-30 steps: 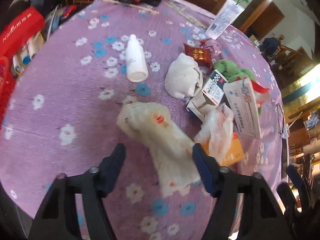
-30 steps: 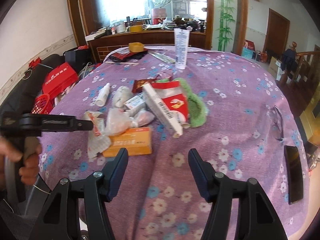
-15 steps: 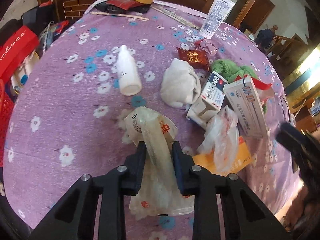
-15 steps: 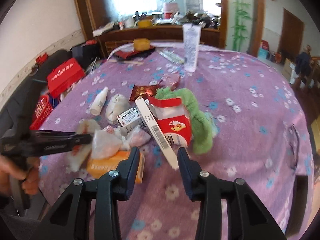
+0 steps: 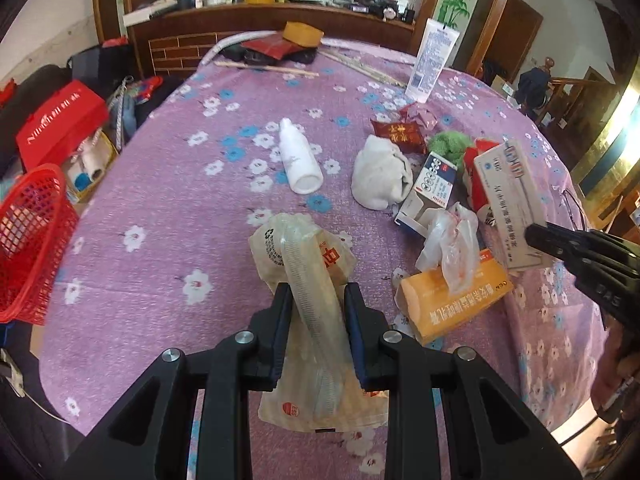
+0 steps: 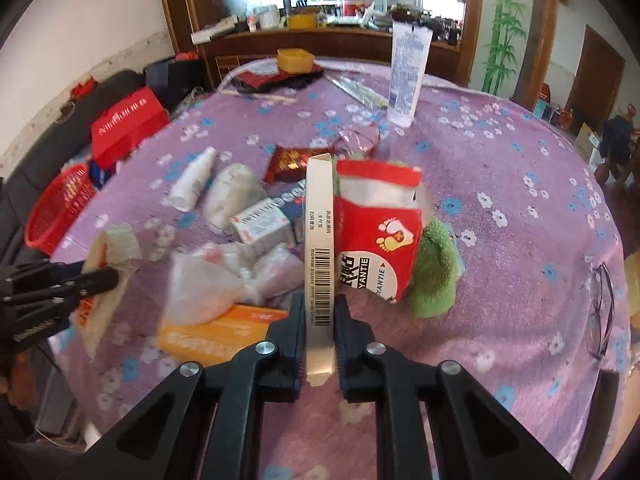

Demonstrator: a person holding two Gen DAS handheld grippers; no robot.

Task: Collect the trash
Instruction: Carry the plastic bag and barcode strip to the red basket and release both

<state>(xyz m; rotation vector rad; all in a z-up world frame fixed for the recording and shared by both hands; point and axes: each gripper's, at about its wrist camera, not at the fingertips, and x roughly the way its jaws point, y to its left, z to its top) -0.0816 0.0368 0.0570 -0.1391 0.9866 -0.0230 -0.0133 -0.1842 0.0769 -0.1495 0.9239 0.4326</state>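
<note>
Left wrist view, left edge: red mesh basket (image 5: 34, 240) beside the worktop (image 5: 168, 208), contents not readable; above it a red carton (image 5: 60, 124) with white lettering too blurred to read. Centre bottom: left gripper (image 5: 316, 304), jaws narrow and clamped on a crumpled translucent plastic bag (image 5: 304, 264) with a recycling mark and red print; a second ago these jaws stood wide over the bag lying flat. Upper centre: white bottle (image 5: 298, 158) on its side, white cloth wad (image 5: 380, 174) right of it. Right: orange box (image 5: 452, 296) with a clear bag scrap on top. Right wrist view, centre: right gripper (image 6: 320, 316), jaws narrow, gripping the edge of a flat white box (image 6: 319, 248), barcode facing the camera; earlier the jaws were wide and clear of it. Just right, touching it, an opened red packet (image 6: 376, 240) printed "YANTIE" with footprint icons, interior not visible, against a green cloth (image 6: 434, 276).
</note>
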